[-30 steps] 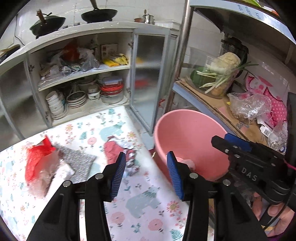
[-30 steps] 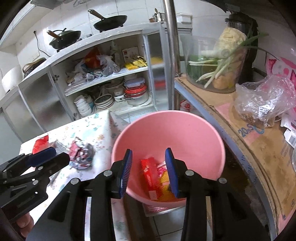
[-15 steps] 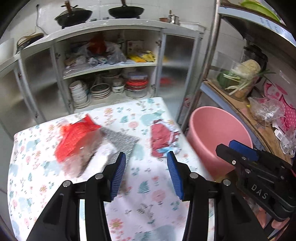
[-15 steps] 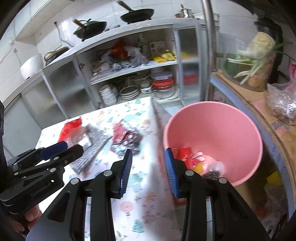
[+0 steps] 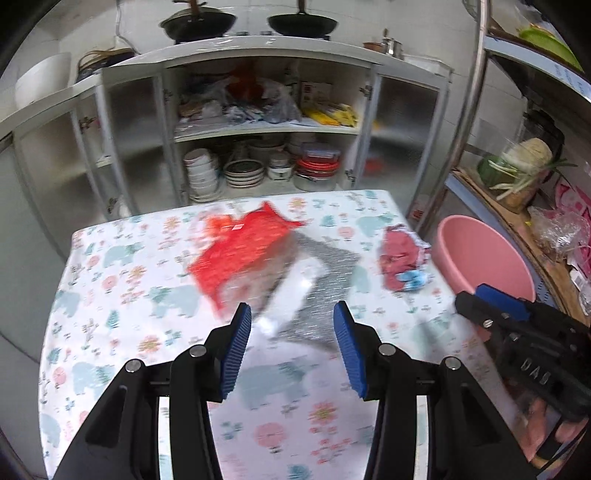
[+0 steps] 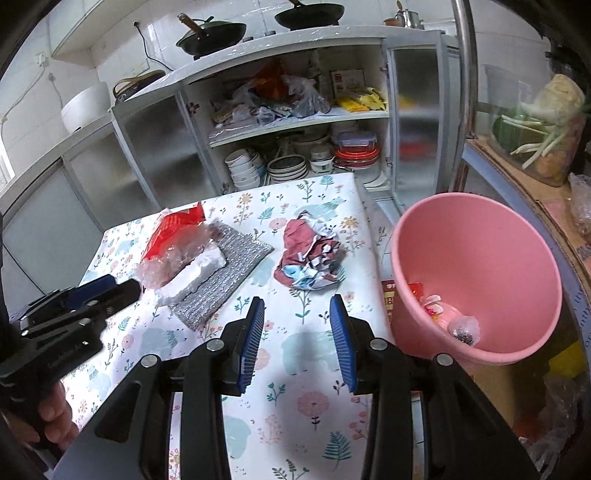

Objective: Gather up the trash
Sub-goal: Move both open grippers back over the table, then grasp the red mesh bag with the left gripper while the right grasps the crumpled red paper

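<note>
On the floral table (image 6: 314,398) lie a red and clear plastic bag (image 6: 173,236) over white foam (image 6: 199,273), a silver foil sheet (image 6: 225,273) and a crumpled red paper wad (image 6: 314,258). The same bag (image 5: 243,247), sheet (image 5: 325,280) and wad (image 5: 402,258) show blurred in the left wrist view. A pink bucket (image 6: 476,236) beside the table's right edge holds some wrappers. My left gripper (image 5: 291,350) is open and empty above the table, just short of the foil sheet. My right gripper (image 6: 297,339) is open and empty, short of the wad.
An open white cabinet (image 6: 295,122) with bowls and containers stands behind the table. A metal shelf (image 6: 535,206) with cardboard, vegetables and plastic bags runs along the right, behind the bucket. Pans sit on the cabinet top (image 5: 251,22).
Both grippers have pulled back from the bucket and swung left over the table. The trash pieces on the table now lie ahead of the open, empty jaws.
</note>
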Action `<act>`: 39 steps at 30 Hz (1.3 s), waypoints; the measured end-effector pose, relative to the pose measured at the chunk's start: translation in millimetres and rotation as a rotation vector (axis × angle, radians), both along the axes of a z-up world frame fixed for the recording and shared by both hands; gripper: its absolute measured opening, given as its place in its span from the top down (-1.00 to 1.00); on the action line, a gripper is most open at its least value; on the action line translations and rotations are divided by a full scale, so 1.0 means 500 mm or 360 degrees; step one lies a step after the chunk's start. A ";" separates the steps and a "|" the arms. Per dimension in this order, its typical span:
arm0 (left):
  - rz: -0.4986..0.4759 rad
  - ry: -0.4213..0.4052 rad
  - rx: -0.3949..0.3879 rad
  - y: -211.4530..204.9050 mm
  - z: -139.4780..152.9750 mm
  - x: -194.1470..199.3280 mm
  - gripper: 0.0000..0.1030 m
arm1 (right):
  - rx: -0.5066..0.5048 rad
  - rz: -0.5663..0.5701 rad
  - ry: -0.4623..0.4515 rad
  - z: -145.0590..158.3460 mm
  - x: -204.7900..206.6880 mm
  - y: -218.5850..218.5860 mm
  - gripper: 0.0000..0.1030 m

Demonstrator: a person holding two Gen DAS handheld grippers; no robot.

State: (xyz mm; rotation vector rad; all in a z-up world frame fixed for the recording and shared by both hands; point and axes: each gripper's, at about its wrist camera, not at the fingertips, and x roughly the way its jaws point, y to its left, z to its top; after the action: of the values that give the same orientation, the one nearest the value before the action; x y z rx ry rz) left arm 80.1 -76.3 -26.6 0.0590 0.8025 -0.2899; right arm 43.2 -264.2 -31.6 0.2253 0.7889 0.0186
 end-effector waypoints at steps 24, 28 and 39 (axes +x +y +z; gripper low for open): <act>-0.0027 0.0169 -0.0244 0.086 -0.012 0.163 0.05 | 0.0060 0.0054 0.0049 -0.032 0.067 0.000 0.27; -0.0133 0.0106 -0.0117 0.050 -0.009 0.181 0.00 | 0.0054 0.0056 0.0058 -0.034 0.076 0.001 0.27; -0.0163 0.0097 -0.0027 0.038 -0.049 0.203 0.53 | 0.0047 0.0045 0.0064 -0.039 0.095 -0.001 0.27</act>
State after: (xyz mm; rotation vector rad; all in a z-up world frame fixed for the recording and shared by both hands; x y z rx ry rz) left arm 181.9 -57.3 -51.1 0.0761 0.8586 -0.3969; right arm 90.9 -264.6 -50.9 0.2430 0.8324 0.0525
